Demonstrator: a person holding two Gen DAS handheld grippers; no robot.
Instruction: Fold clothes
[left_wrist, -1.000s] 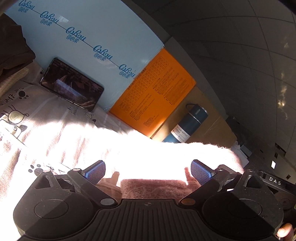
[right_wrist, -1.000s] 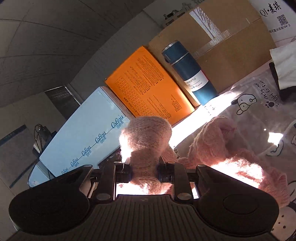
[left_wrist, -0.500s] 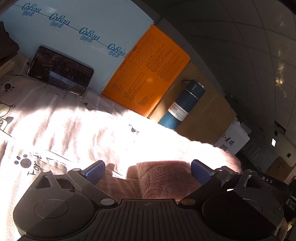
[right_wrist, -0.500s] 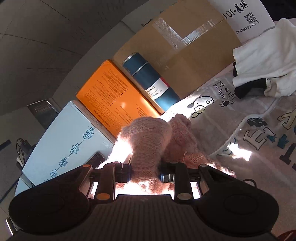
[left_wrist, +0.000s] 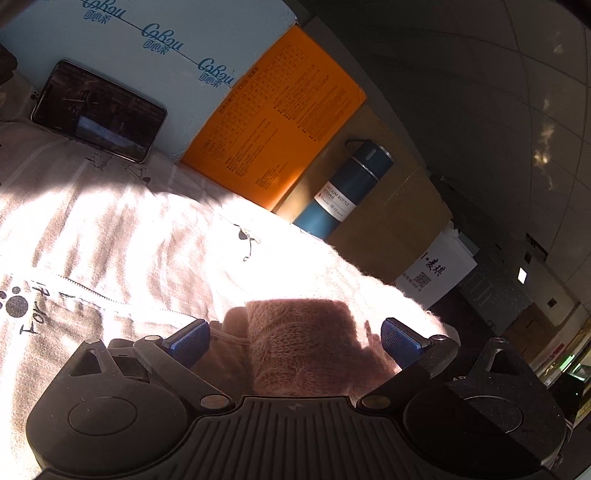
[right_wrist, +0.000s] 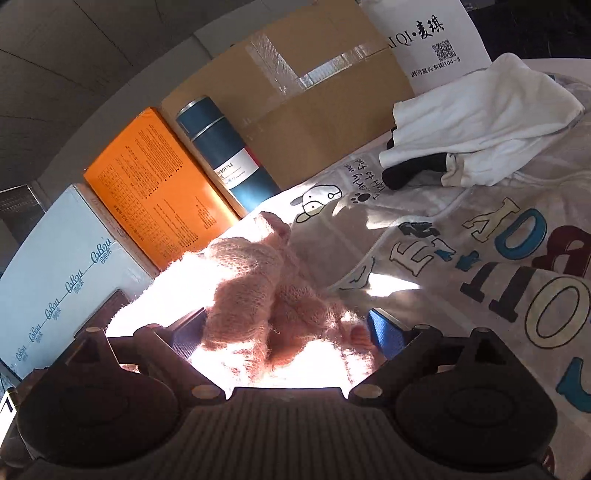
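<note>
A fuzzy pink sweater (left_wrist: 306, 343) lies bunched on a printed blanket (left_wrist: 110, 236), half in harsh sunlight. My left gripper (left_wrist: 293, 339) is open, its blue pads (left_wrist: 188, 341) standing on either side of a shaded fold of the knit. In the right wrist view the same pink sweater (right_wrist: 251, 273) is heaped in front of my right gripper (right_wrist: 284, 332). That gripper is open too, its jaws wide apart with the knit lying loose between them. Glare hides the sweater's lower part.
Along the back stand a light blue box (left_wrist: 155, 44), an orange box (left_wrist: 280, 118), a blue vacuum bottle (left_wrist: 343, 192) and a cardboard box (right_wrist: 314, 103). A phone (left_wrist: 99, 114) leans on the blue box. A white garment (right_wrist: 480, 118) over something black (right_wrist: 413, 170) lies at the far right.
My right gripper was shut on a raised fold of the pink sweater; it has opened and the fold has dropped onto the blanket. The left gripper stays open and has shifted slightly.
</note>
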